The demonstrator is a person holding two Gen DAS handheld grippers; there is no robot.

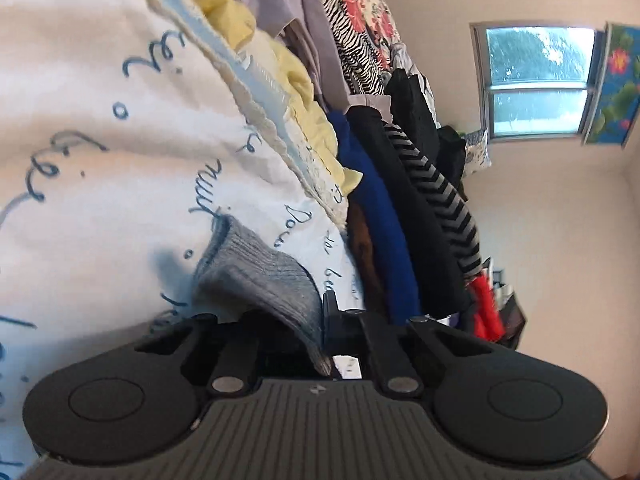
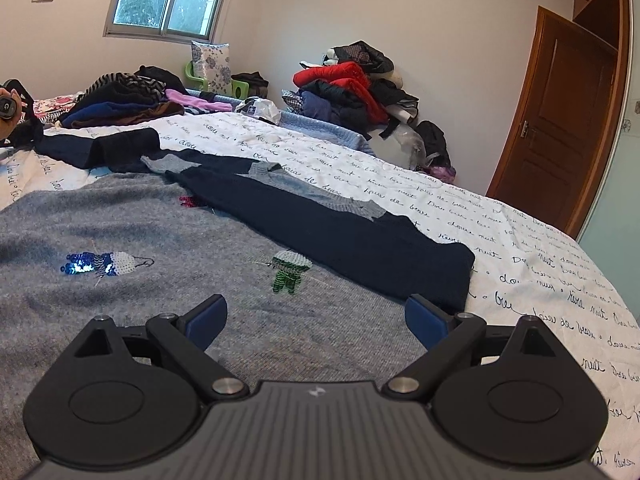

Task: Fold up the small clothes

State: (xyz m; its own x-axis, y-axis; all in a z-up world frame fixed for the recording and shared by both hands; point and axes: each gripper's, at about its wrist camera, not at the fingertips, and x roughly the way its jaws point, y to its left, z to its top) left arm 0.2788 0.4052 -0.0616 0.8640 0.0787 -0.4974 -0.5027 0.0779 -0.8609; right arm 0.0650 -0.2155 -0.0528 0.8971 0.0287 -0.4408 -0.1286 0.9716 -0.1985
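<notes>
A grey knit sweater (image 2: 120, 232) with sequin figures lies flat on the bed. Its navy sleeve (image 2: 360, 240) is folded across the body. My right gripper (image 2: 316, 304) hovers open just above the sweater's grey front, near the green sequin figure (image 2: 288, 272), with nothing between its blue pads. In the left wrist view my left gripper (image 1: 320, 320) is shut on a grey ribbed cuff (image 1: 256, 276), which rises off the white sheet. A person's hand (image 2: 6, 112) holding that gripper shows at the far left edge of the right wrist view.
The bed has a white sheet (image 2: 500, 240) printed with blue script. A row of folded and loose clothes (image 1: 372, 200) lies along the bed beyond the cuff. More clothes are heaped (image 2: 352, 88) by the far wall. A wooden door (image 2: 560, 112) stands at the right.
</notes>
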